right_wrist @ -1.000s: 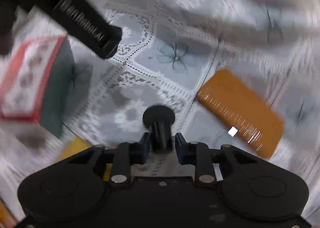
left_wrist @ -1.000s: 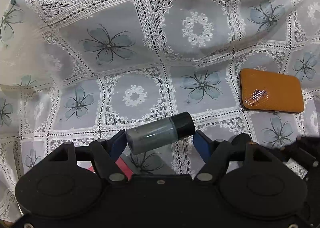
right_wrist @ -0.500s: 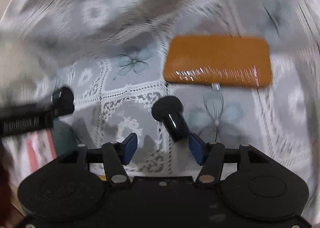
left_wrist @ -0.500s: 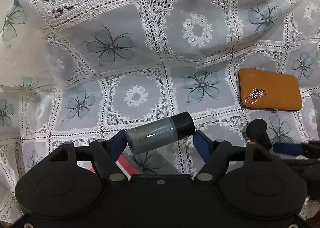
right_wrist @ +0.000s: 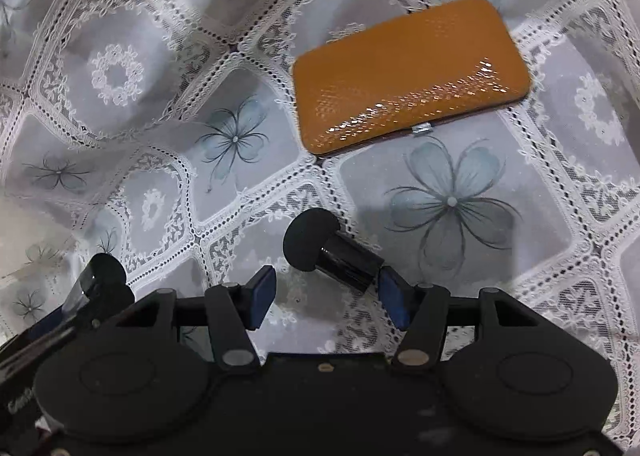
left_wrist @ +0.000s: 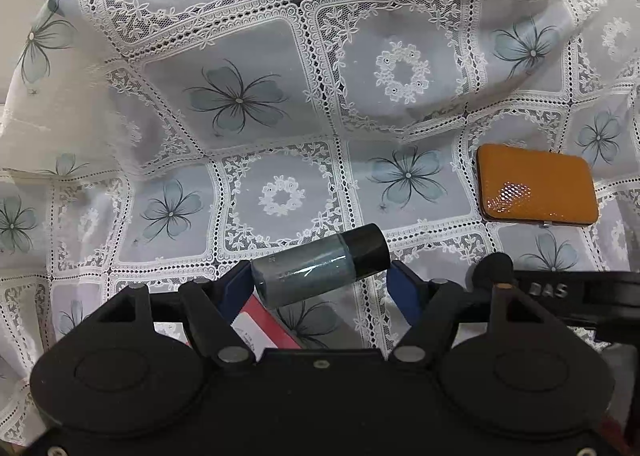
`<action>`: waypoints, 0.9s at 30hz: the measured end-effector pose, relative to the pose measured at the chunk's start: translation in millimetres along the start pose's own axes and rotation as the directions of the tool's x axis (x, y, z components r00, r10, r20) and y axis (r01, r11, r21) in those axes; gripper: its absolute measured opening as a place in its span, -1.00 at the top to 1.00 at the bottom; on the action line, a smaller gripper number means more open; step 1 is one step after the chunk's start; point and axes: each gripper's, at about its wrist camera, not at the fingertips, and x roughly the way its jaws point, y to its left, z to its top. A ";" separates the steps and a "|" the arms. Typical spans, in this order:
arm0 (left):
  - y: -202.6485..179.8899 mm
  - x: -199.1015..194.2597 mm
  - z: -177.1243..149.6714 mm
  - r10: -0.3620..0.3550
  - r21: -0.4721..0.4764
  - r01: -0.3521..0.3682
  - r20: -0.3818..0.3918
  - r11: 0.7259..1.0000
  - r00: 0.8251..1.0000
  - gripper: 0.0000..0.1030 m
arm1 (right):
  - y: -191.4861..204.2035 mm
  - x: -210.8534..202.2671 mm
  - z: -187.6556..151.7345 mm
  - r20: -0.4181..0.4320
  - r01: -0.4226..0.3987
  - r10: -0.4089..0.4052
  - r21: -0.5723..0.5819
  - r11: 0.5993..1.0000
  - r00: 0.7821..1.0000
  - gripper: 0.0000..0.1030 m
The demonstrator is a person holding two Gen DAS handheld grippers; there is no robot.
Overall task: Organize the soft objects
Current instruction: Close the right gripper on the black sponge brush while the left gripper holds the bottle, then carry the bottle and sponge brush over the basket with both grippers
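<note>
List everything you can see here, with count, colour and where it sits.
tablecloth: one, grey-white lace with blue flowers, covers the surface
case: one, orange, flat on the tablecloth
bottle: one, grey-blue, black cap, held end to end in the left gripper
applicator: one, black, round head, its end against one right gripper pad
box: one, red and white, below the left gripper
left gripper: black, blue pads, shut on the bottle
right gripper: black, blue pads, jaws just been opening, applicator between them

Both views are bright, evenly lit and sharp, with soft shadows on the lace tablecloth [left_wrist: 248,103]. Glare speckles the glossy orange case [right_wrist: 408,75]. Fisheye distortion bends the tablecloth's pattern toward the picture edges.
</note>
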 end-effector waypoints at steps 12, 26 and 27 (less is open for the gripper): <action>9.7 -2.1 -4.7 -0.014 -0.010 0.014 0.008 1.000 1.000 -0.32 | 20.2 21.2 15.6 0.056 0.090 -0.091 0.011 0.996 0.994 -0.39; 14.2 -3.2 -9.3 -0.025 0.003 0.025 0.015 1.000 1.000 -0.32 | 34.4 20.7 7.7 0.096 0.167 -0.158 -0.087 0.982 0.983 -0.11; 14.4 -3.8 -9.5 -0.025 0.002 0.025 0.015 1.000 1.000 -0.32 | 35.7 18.5 6.1 0.102 0.164 -0.153 -0.105 0.981 0.983 -0.11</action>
